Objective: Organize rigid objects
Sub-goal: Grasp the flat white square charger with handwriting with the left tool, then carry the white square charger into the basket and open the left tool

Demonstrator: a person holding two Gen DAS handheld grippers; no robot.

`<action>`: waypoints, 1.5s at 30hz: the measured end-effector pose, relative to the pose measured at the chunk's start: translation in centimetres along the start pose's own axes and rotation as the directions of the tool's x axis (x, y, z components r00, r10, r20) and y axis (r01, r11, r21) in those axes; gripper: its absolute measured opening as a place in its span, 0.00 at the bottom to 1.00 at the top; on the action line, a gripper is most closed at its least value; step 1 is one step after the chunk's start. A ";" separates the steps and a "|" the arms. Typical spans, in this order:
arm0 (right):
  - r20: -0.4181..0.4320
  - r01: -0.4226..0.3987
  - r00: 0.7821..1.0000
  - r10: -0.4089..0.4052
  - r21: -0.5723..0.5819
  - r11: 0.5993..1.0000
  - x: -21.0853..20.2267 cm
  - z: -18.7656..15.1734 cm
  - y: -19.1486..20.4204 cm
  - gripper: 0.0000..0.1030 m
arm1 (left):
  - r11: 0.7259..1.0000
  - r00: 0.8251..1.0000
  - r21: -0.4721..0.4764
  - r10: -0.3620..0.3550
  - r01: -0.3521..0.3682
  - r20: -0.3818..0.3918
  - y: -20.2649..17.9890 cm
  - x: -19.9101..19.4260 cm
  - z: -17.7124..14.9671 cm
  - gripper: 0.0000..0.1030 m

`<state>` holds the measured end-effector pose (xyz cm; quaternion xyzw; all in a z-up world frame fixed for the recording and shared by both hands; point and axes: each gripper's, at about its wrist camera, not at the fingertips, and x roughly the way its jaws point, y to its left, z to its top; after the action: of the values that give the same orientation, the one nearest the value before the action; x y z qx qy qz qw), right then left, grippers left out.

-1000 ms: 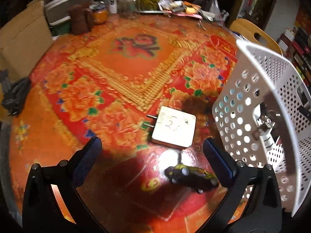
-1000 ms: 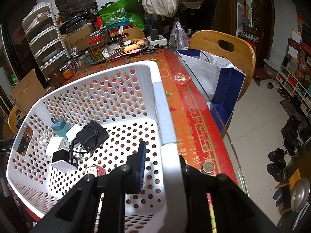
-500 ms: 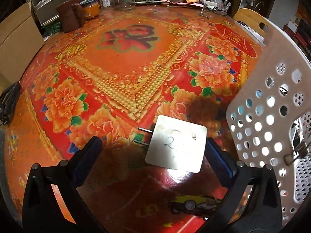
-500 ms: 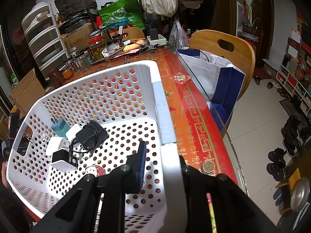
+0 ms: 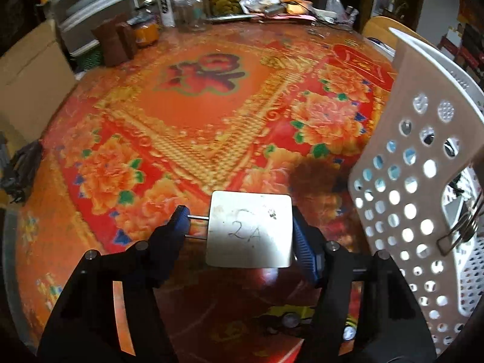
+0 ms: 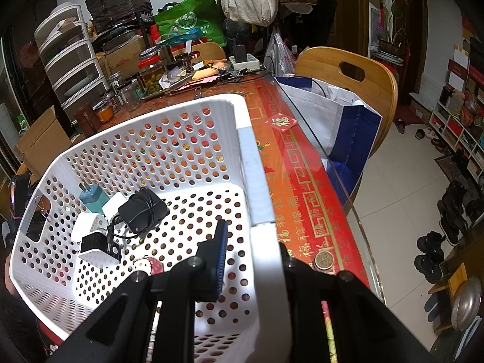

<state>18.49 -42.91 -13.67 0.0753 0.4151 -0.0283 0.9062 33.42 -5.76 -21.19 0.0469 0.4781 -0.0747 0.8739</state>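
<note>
Closing in over the past second, the left claw point(image 5: 242, 233) now brackets the flat white square charger marked "2A" point(image 5: 250, 230) on the red floral tabletop point(image 5: 193, 112), one pad on its prongs, the other against its far edge. Beside it, the white perforated plastic basket point(image 6: 242, 151) already holds several adapters, its rim clamped by the right claw point(image 6: 252, 260). A small yellow toy car point(image 5: 287, 317) remains outside.

A flat white square charger point(image 5: 249, 230) marked "2A", prongs pointing left, lies beside the perforated white basket point(image 5: 417, 181).
</note>
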 end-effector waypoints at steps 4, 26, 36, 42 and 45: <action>0.000 0.000 1.000 0.000 -0.001 1.000 0.0 0.0 0.0 0.18 | 0.999 0.997 -0.021 0.048 -0.047 0.063 1.0 -2.1 -0.1 0.61; 0.000 0.000 1.000 0.000 -0.002 1.000 0.0 0.0 0.0 0.18 | 0.957 0.929 -0.131 0.283 -0.258 0.238 1.6 -15.5 1.5 0.61; 0.000 0.000 1.000 0.000 -0.004 1.000 0.0 0.0 0.0 0.18 | 0.957 0.908 -0.091 0.291 -0.276 0.301 -3.9 -19.2 3.3 0.61; 0.002 -0.004 1.000 0.004 -0.005 1.000 0.0 0.1 0.2 0.18 | 0.958 0.903 -0.034 0.281 -0.285 0.326 -8.4 -20.3 3.9 0.61; 0.002 -0.003 1.000 0.003 -0.004 1.000 0.0 0.1 0.2 0.18 | 0.959 0.905 -0.010 0.272 -0.284 0.326 -10.2 -20.3 3.8 0.61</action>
<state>18.54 -42.73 -13.58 0.0741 0.4141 -0.0261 0.9069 24.00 -14.65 -2.11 0.1182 0.3147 0.0348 0.9411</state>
